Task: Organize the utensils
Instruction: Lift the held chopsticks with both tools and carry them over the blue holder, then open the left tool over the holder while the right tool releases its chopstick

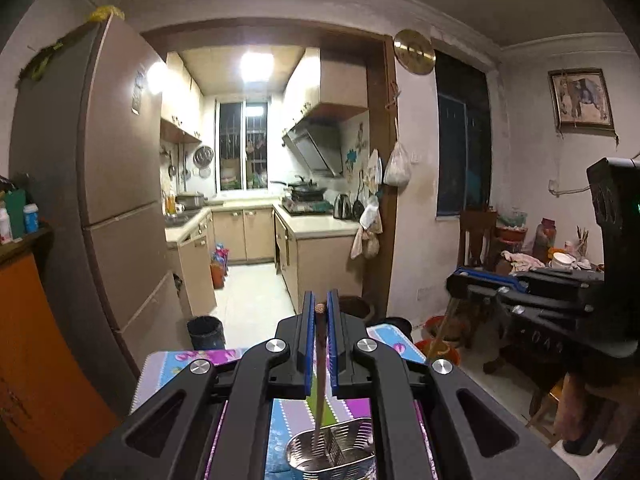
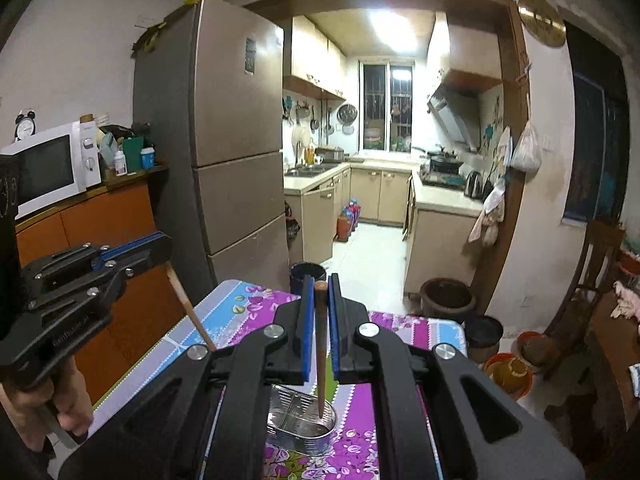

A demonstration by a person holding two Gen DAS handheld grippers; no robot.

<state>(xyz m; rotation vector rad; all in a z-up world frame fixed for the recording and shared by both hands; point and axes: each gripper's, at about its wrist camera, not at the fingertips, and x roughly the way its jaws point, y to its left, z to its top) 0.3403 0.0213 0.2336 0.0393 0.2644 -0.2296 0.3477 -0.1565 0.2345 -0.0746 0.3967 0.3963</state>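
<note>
Both grippers are raised over the flowery tablecloth (image 2: 256, 304), the left gripper (image 1: 319, 308) clenched on one brown chopstick (image 1: 320, 364) and the right gripper (image 2: 320, 292) clenched on another chopstick (image 2: 320, 344), each chopstick hanging down over the metal utensil holder (image 2: 302, 424) on the table.

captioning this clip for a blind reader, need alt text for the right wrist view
The right hand-held gripper is shut on a thin brown wooden chopstick, its tip above a perforated oval steel utensil holder on a purple floral tablecloth. At left, the left hand-held gripper holds a second wooden chopstick; a kitchen lies beyond.
</note>
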